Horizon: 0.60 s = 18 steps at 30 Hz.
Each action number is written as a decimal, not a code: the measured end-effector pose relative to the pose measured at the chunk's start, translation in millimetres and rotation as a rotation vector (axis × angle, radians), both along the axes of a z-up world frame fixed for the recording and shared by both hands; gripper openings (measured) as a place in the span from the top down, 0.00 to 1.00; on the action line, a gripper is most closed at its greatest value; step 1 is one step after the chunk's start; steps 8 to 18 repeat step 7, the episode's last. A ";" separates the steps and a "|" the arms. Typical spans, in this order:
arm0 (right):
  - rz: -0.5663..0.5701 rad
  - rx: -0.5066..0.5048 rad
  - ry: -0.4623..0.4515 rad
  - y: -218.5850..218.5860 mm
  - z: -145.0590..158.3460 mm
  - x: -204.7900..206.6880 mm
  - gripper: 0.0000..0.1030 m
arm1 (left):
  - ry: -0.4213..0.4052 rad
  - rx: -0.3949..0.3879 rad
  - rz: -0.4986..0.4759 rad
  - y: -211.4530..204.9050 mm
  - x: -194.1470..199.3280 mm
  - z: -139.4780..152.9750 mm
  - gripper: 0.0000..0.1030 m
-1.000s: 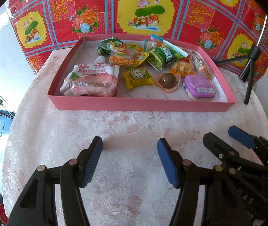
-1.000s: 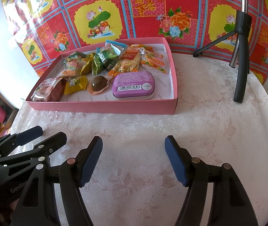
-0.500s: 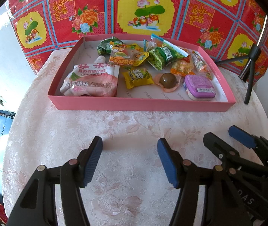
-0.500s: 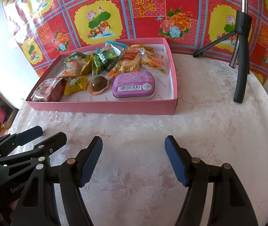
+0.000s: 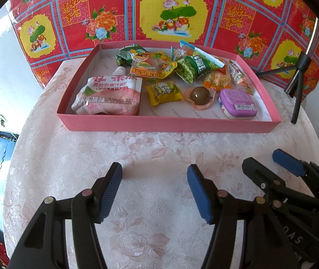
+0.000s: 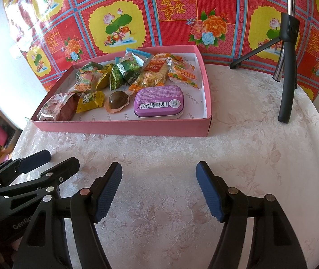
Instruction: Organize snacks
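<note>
A shallow pink box (image 5: 163,124) (image 6: 123,128) sits at the back of the round table and holds several snacks: a pink drink pouch (image 5: 110,96), a yellow candy packet (image 5: 163,92), a brown candy in clear wrap (image 5: 200,95) (image 6: 117,100), a purple tin (image 5: 238,103) (image 6: 159,101), and green and orange packets (image 5: 193,66) behind them. My left gripper (image 5: 154,187) is open and empty above the cloth in front of the box. My right gripper (image 6: 159,188) is open and empty beside it, to its right.
The table has a pale floral cloth (image 6: 238,148). A black tripod (image 6: 288,67) (image 5: 298,78) stands at the back right of the table. A red and yellow patterned sheet (image 5: 181,11) hangs behind the box. The table edge curves away left and right.
</note>
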State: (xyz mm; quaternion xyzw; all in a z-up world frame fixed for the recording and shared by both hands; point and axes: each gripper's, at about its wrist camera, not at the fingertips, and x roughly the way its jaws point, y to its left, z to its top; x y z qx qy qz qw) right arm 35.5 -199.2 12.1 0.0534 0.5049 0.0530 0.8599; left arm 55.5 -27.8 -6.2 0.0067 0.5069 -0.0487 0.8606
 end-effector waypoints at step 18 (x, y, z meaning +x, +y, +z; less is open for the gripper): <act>0.000 0.000 -0.001 0.4 -0.1 -0.3 0.32 | -0.001 0.003 0.000 0.4 0.3 0.0 0.38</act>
